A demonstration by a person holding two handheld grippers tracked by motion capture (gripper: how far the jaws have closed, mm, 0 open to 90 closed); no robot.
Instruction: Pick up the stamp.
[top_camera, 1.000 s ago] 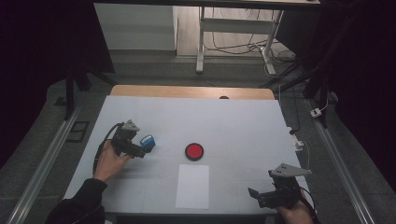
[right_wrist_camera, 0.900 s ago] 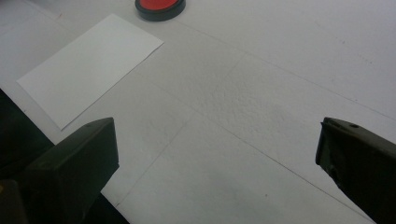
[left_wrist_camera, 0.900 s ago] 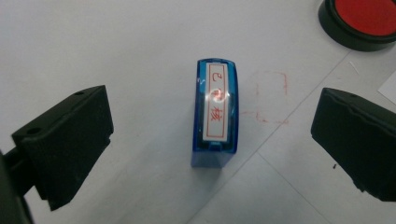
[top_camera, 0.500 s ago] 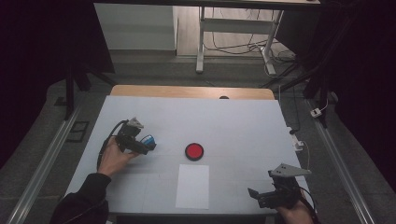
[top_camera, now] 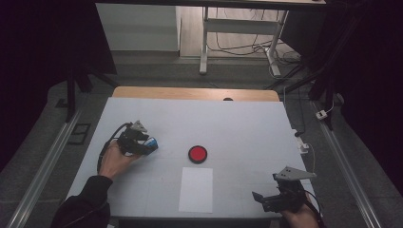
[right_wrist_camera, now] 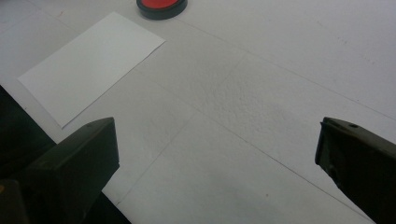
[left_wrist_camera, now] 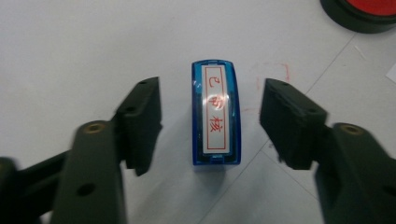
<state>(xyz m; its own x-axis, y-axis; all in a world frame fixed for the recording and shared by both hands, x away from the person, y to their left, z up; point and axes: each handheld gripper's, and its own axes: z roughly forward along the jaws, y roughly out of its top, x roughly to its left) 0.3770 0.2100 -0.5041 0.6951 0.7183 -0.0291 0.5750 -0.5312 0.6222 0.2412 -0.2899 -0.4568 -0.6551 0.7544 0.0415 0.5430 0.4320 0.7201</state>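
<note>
the left gripper (left_wrist_camera: 212, 121) is straddling the blue stamp (left_wrist_camera: 216, 119), its jaws just closing in but not yet touching, lining up a grasp; the right gripper (right_wrist_camera: 217, 154) is waiting with jaws apart, holding nothing, near the white paper (right_wrist_camera: 88, 65).

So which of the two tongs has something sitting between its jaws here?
The left tongs: the blue stamp lies between its jaws, which have just been closing, gaps showing on both sides. The right tongs frames bare table.

Dim room around a white desk (top_camera: 247, 123); grey floor (top_camera: 157, 71), metal frame legs (top_camera: 204, 42), tangled cables (top_camera: 237, 45), floor rails (top_camera: 43, 166) alongside.
</note>
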